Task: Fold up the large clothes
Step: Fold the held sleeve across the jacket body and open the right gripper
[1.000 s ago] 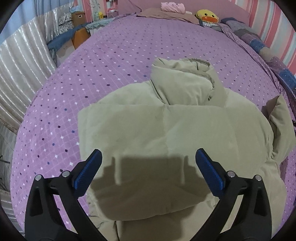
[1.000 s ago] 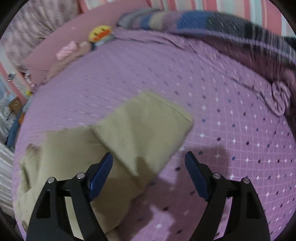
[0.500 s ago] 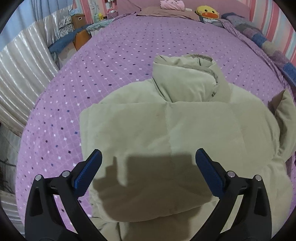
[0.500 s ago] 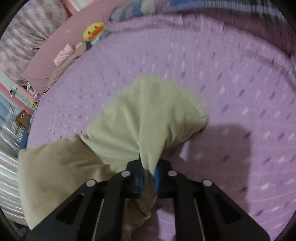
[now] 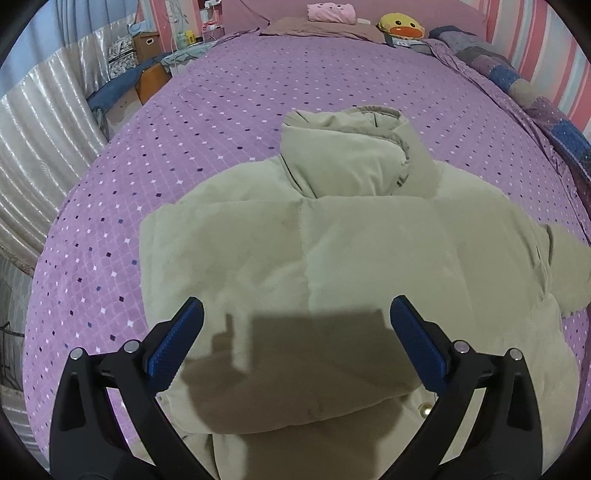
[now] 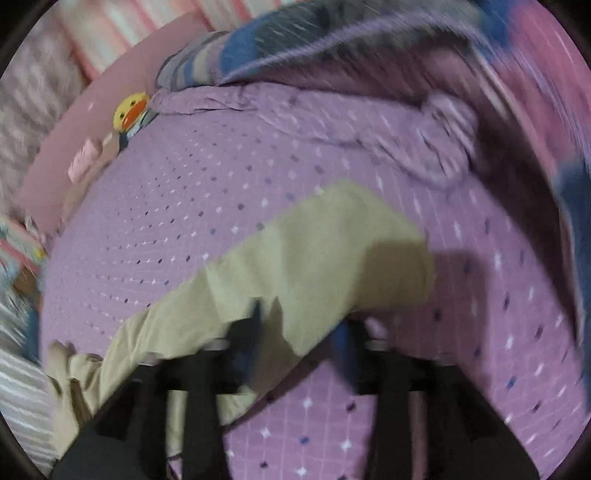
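Observation:
A pale olive padded jacket lies on the purple dotted bed, hood toward the headboard, its left side folded over the body. My left gripper is open and empty, hovering over the jacket's lower part. In the blurred right wrist view, the jacket's right sleeve stretches across the bed. My right gripper has its jaws apart around the sleeve, with the cloth lying loose between the fingers. The sleeve end also shows at the right edge of the left wrist view.
The purple bedspread spreads all around. A yellow duck toy and a pink pillow sit at the headboard. A patchwork blanket is bunched along the right side. Curtains and boxes stand left of the bed.
My right gripper shut on the sleeve half a second ago; now its jaws have opened and the sleeve lies on the bed. The left gripper has drifted slightly over the jacket.

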A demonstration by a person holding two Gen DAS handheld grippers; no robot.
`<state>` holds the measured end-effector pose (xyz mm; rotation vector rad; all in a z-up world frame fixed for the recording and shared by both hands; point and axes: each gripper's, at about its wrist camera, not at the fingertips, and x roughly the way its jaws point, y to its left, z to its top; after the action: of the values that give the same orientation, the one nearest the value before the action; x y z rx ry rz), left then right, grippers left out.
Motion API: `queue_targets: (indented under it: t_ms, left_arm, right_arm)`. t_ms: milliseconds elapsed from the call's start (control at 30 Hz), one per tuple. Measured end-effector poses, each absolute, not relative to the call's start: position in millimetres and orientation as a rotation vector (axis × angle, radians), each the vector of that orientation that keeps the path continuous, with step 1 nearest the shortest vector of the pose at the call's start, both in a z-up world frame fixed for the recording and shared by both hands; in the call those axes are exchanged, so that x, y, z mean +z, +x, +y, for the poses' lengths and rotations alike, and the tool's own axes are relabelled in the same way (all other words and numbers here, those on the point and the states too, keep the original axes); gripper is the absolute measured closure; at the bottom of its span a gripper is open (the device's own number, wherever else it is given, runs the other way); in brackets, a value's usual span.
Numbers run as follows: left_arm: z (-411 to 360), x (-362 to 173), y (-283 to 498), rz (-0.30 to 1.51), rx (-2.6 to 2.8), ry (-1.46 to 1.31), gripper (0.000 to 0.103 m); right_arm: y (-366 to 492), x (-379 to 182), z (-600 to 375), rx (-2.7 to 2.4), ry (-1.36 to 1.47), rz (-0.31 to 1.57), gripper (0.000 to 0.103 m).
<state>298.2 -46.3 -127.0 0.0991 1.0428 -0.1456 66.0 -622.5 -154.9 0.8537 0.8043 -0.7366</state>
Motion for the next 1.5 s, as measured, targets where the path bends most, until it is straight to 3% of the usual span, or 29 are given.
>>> queue_targets:
  t_ms: [100, 267, 333, 367, 467, 733, 1100, 1500]
  left_arm:
    - [-43.7, -126.4, 297.0, 1.04, -0.139, 0.109, 0.003]
    - [-29.9, -122.4, 296.9, 1.038, -0.116, 0.092, 0.003]
    - [-25.5, -121.4, 297.7, 1.035, -0.103, 0.092, 0.003]
    - [-22.9, -120.9, 298.4, 1.034, -0.096, 0.091, 0.003]
    - [-13.4, -117.5, 300.6, 1.025, -0.08, 0.087, 0.003]
    - [17.6, -112.5, 314.0, 1.022, -0.047, 0.077, 0.003]
    - [32.4, -110.4, 308.5, 1.011, -0.07, 0.049, 0.003]
    - [58.8, -111.3, 301.4, 1.006, -0.046, 0.026, 0.003]
  right_arm:
    - [54.2, -170.0, -611.5, -0.777, 0.89, 0.774, 0.029]
    - [57.0, -200.1, -612.6, -0.713, 1.082, 0.732, 0.028]
    - [62.4, -207.0, -606.5, -0.703, 1.083, 0.723, 0.045]
    - [66.2, -204.2, -601.5, -0.709, 1.039, 0.711, 0.065]
    - [74.0, -182.3, -588.6, -0.714, 0.921, 0.678, 0.085]
    - [102.6, -103.8, -558.7, -0.65, 0.634, 0.681, 0.092]
    - [191.9, -19.0, -425.7, -0.206, 0.407, 0.63, 0.093]
    - [267.9, -41.4, -251.2, 0.156, 0.2, 0.794, 0.096]
